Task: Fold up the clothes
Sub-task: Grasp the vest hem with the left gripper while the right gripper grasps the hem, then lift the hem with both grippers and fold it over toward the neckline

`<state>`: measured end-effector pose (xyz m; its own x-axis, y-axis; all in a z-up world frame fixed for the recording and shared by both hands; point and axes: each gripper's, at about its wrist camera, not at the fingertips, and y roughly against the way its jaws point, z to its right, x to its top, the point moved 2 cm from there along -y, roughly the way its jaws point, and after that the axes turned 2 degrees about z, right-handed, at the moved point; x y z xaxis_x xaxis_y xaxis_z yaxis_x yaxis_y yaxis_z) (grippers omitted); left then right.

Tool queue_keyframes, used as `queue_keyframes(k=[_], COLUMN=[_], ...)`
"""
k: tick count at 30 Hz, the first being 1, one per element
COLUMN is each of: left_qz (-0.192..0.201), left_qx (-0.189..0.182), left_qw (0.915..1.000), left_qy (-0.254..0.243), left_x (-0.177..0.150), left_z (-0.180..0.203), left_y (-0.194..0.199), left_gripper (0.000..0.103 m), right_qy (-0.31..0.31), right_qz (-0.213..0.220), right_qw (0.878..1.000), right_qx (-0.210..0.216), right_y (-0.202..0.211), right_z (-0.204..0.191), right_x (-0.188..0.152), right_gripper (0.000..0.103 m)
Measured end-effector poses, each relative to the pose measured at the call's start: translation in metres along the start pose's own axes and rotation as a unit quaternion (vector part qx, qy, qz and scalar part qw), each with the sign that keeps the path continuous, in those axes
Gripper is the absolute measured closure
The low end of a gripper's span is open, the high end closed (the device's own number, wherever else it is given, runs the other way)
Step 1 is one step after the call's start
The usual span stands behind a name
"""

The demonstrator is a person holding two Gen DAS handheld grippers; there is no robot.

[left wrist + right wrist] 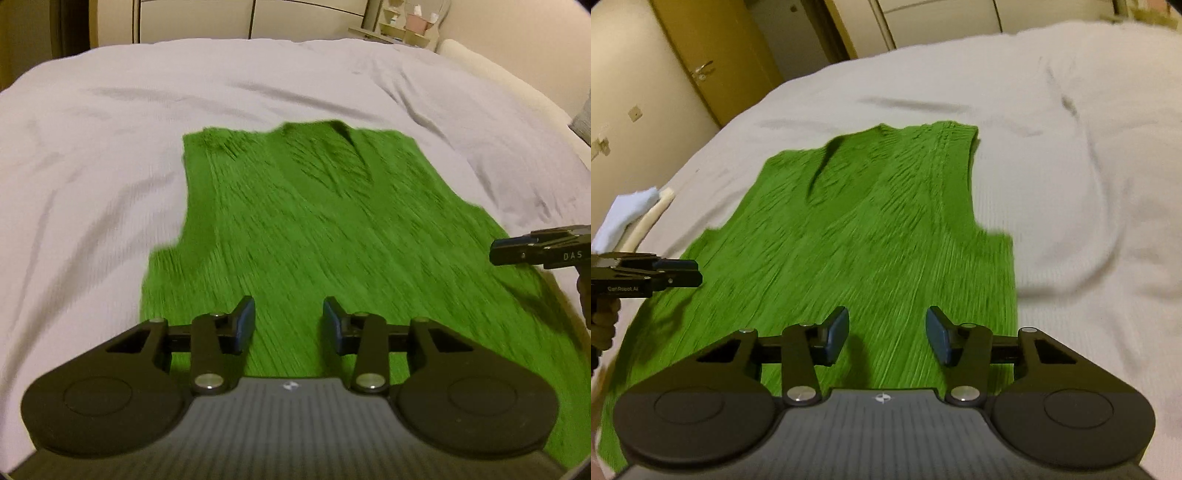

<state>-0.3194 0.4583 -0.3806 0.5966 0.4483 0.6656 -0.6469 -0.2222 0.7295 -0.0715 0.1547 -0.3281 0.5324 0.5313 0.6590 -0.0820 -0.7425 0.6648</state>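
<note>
While vest (306,221) lies flat on bed (92,166), unfolded | left gripper (289,325), right gripper (886,334) both spread, empty, above hem | likely soft, light, limp knit; pinch hem corners or shoulders.

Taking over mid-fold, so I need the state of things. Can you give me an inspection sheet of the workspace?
Surface: white wrinkled bedsheet over the bed.
Job's things: green ribbed knit vest, spread flat, V-neck at the far end, not yet folded.
Clutter: white folded cloth at the bed's edge.
Grippers: left gripper open above the vest; right gripper open above it, both empty.
Cables: nothing seen.
Surroundings: yellowish wooden door, cluttered shelf.
</note>
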Motion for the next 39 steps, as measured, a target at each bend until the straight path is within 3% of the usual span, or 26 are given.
queue_keyframes(k=[4,7,9,11,17,19,20,21,23,30,34,36,39], left_qz=[0.01,0.016,0.019,0.019,0.029,0.032,0.034,0.034,0.044,0.147,0.169,0.163,0.143], left_qx=[0.003,-0.007,-0.01,-0.015,-0.074,-0.085,-0.083,-0.084,-0.085,-0.138,-0.157,-0.15,-0.097], left_qw=[0.9999,0.9988,0.9972,0.9954,0.9905,0.9893,0.9905,0.9914,0.9923,0.9793,0.9731,0.9751,0.9847], left_qy=[0.008,0.045,0.071,0.093,0.112,0.114,0.105,0.095,0.079,0.021,-0.006,-0.012,-0.019], left_x=[0.037,0.062,0.076,0.087,0.105,0.11,0.111,0.112,0.114,0.093,0.032,-0.011,-0.083], left_z=[-0.034,-0.066,-0.087,-0.103,-0.115,-0.111,-0.107,-0.101,-0.093,-0.068,-0.051,-0.04,-0.012], left_y=[-0.03,-0.05,-0.063,-0.079,-0.117,-0.127,-0.129,-0.129,-0.119,0.009,0.096,0.13,0.167], left_gripper=[0.067,0.066,0.06,0.055,0.053,0.059,0.075,0.085,0.092,0.094,0.094,0.092,0.09], right_qy=[-0.016,-0.028,-0.041,-0.053,-0.091,-0.104,-0.107,-0.104,-0.093,-0.027,0.001,0.015,0.035], right_qz=[-0.001,0.008,0.01,0.012,0.018,0.02,0.021,0.021,0.034,0.133,0.109,0.097,0.079], right_qw=[1.0,0.999,0.998,0.997,0.993,0.991,0.991,0.991,0.992,0.985,0.992,0.994,0.996], right_qx=[0.02,0.028,0.037,0.045,0.072,0.08,0.083,0.083,0.085,0.105,0.061,0.039,0.006], right_y=[-0.037,-0.054,-0.065,-0.077,-0.111,-0.123,-0.127,-0.127,-0.118,-0.011,0.047,0.077,0.121], right_z=[0.027,0.045,0.057,0.068,0.103,0.115,0.118,0.116,0.111,0.069,0.039,0.024,0.002], right_x=[0.042,0.065,0.074,0.082,0.109,0.118,0.122,0.122,0.121,0.101,0.014,-0.03,-0.096], right_gripper=[0.052,0.045,0.034,0.034,0.034,0.044,0.066,0.076,0.093,0.094,0.094,0.094,0.089])
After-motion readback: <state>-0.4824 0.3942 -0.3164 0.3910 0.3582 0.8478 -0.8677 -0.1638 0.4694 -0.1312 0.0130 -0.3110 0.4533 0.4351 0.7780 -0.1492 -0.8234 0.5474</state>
